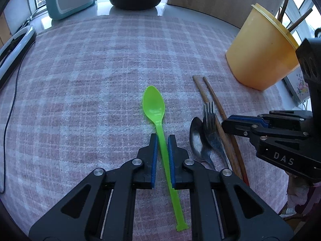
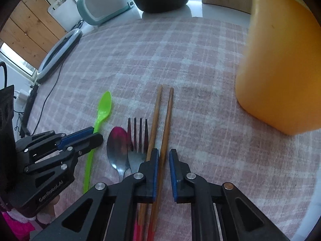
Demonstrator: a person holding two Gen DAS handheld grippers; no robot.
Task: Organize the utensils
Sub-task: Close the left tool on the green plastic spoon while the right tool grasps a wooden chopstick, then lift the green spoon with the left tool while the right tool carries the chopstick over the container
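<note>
With both pairs of tongs down over the checked cloth (image 1: 100, 70), we have two pickups lined up side by side. Our left tongs (image 1: 162, 140) stand narrowly apart, one blue pad on each side of the green spoon (image 1: 154, 104); its handle runs between the pads without being pinched yet, its bowl lies ahead of the tips and its tail reaches back under the frame. Our right tongs (image 2: 164, 156) are likewise a little apart, straddling one of the two chopsticks (image 2: 167, 120), while the other chopstick lies under or just outside the left-hand pad. To the left of that pad the fork (image 2: 138, 140) touches the metal spoon (image 2: 117, 146), and both lie close against the chopsticks.

To do this well, we judge that the left tongs should close squarely on the handle where it is centred, since thin plastic may twist or slide if caught at an angle. For the right tongs we should either shift slightly left to take both chopsticks or commit to one, keeping the pad off the fork. The yellow tub (image 2: 280, 60), already holding sticks in the left view, stands ahead and to the right of the right tongs, and seems the likely place for these things.
</note>
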